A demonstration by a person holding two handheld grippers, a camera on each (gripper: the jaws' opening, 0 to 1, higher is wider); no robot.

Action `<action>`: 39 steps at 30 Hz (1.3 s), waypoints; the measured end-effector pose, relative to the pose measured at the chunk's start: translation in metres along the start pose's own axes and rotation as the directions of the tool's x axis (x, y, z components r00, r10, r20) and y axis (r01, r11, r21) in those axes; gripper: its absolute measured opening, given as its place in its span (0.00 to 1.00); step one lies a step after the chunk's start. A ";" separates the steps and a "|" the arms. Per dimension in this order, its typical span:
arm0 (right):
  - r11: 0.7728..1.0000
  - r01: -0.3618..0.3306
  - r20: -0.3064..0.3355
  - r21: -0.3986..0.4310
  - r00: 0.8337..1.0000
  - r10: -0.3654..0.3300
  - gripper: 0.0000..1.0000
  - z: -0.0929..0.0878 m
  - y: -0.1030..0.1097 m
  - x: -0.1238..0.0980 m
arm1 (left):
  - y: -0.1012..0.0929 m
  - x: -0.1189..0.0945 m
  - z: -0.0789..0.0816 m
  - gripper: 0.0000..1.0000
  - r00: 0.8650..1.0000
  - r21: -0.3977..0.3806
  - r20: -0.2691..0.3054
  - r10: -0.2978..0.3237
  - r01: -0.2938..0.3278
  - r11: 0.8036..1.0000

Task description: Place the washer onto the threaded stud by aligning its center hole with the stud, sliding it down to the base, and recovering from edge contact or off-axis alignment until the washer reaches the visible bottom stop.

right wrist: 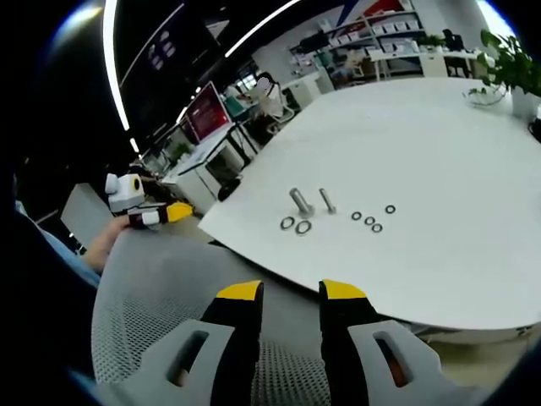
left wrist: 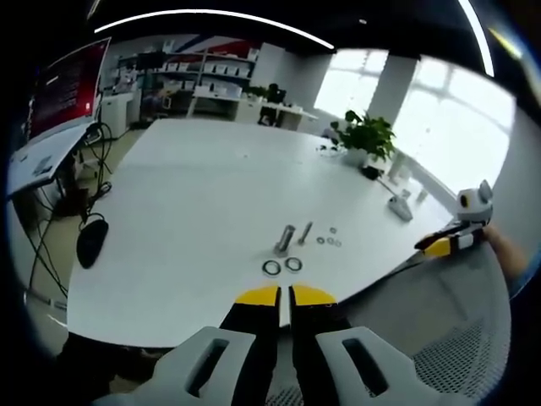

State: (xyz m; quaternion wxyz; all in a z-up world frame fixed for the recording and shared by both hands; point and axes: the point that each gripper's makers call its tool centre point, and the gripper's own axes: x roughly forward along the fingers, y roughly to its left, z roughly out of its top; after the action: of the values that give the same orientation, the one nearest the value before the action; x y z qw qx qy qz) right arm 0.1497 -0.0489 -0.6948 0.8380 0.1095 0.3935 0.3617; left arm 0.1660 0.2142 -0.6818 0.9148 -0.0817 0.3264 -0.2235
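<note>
Left tool (left wrist: pixel 284 295): jaws almost together, holding nothing. It hangs at the near edge of the white counter (left wrist: pixel 194 211). Just ahead of its tips lie 2 big washers (left wrist: pixel 281 266), w/ the big stud (left wrist: pixel 284 239) and a thin stud (left wrist: pixel 304 233) right behind them, small washers (left wrist: pixel 328 240) beside. Right tool (right wrist: pixel 292 292): jaws a bit apart, empty too, back over a mesh chair (right wrist: pixel 169 288); the parts sit well ahead of it. Nothing is done yet: no washer picked up, none on a stud.
</note>
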 end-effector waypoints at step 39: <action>1.000 0.000 0.027 0.009 1.000 0.000 0.29 0.004 0.000 -0.001 | -0.005 0.078 0.014 0.15 0.880 0.549 -0.468 -0.081 0.361 0.753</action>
State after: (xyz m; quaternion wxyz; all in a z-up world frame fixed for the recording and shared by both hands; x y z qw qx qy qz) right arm 0.1518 -0.0493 -0.6912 0.8427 0.1181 0.3839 0.3586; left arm 0.2263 0.1739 -0.7130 0.7645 0.2349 0.4087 -0.4396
